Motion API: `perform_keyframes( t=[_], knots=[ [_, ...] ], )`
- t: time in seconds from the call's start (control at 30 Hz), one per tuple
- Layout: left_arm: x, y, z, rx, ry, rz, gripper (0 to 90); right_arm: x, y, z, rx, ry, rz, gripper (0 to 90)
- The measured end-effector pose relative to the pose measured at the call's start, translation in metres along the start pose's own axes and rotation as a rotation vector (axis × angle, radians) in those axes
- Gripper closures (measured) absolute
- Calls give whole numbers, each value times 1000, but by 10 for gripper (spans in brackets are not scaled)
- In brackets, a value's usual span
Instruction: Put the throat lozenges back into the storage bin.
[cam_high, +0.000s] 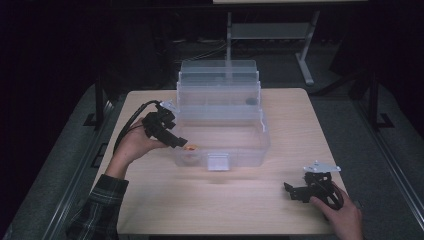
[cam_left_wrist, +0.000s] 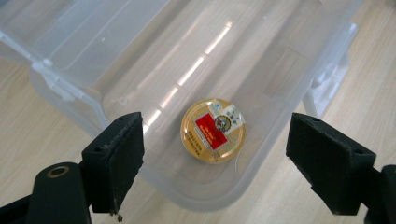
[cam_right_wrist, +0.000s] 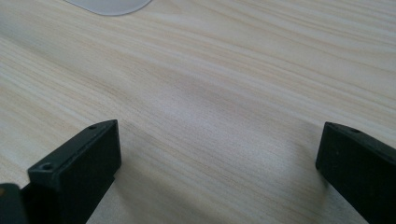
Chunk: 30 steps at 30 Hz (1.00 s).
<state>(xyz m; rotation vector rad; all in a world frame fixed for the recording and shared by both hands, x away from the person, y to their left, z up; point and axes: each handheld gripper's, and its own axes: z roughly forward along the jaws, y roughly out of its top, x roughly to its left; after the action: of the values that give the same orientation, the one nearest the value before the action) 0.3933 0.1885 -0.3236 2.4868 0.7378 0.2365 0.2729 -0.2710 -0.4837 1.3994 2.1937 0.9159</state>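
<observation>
Two grippers in play, one per hand, at a light wooden table (cam_high: 250, 200). Left gripper (cam_high: 179, 142) sits at the front left corner of a clear plastic storage box (cam_high: 220, 127), tilted down over the rim, held from below by the left hand (cam_high: 132, 145); its black cable loops back toward the table's left edge. In the left gripper view the jaws stand wide apart, nothing between the pads, both hanging above the box corner. Below them a small round tin (cam_left_wrist: 213, 129), gold rim with a red and white label on the lid, lies flat on the box floor close to the curved corner wall, lid up. Tin is touching neither jaw. From the high view the same tin reads as a small orange spot just inside the front left corner, just beside the left gripper's tip.

Box is open, with stepped tiers fanned back toward the far edge of the table; a dark round item (cam_high: 251, 101) sits in one upper tier, too small to identify. A clear latch tab (cam_high: 218, 162) hangs at the middle of the front wall.

Right gripper (cam_high: 296, 192) rests low near the front right of the table, well apart from the box, right hand (cam_high: 342, 215) behind it, grey three-cornered plate on top. Right gripper view: jaws spread wide, bare wood grain between them, nothing gripped; a pale curved bit of the box shows at the top edge.

Left sleeve (cam_high: 100, 205) is dark plaid.
</observation>
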Motion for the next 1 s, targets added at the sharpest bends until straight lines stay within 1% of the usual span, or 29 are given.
perform_keyframes(
  t=[0.03,0.2,0.27,0.37,0.4,0.5,0.6,0.67,0.8,0.83,0.87,0.9,1.0],
  knots=[
    [-1,-5,-3,-12,1,-8,185,0,0,0,0,0,0,0],
    [-3,-17,-9,-44,1,-17,185,0,0,0,1,0,0,0],
    [-3,-19,-10,-49,3,-20,185,0,0,0,0,0,0,0],
    [-6,-28,-14,-62,15,-20,185,0,0,0,0,0,0,0],
    [-6,-28,-14,-62,15,-20,185,0,0,0,0,0,0,0],
    [-9,-38,-16,-76,27,-17,185,0,0,0,1,0,2,0],
    [-10,-42,-16,-81,32,-23,184,0,0,0,0,-1,0,0],
    [-12,-49,-17,-94,37,-27,182,0,0,0,0,-1,0,0],
    [-14,-59,-18,-100,46,-31,173,0,0,0,0,2,0,0],
    [-15,-62,-18,-104,46,-37,173,0,0,0,0,2,1,0],
    [-15,-62,-18,-104,46,-37,172,0,0,0,1,2,2,0],
    [-16,-67,-17,-108,48,-43,170,0,0,0,0,2,2,0],
    [-18,-74,-14,-115,60,-46,170,0,0,0,0,0,1,0]
  ],
)
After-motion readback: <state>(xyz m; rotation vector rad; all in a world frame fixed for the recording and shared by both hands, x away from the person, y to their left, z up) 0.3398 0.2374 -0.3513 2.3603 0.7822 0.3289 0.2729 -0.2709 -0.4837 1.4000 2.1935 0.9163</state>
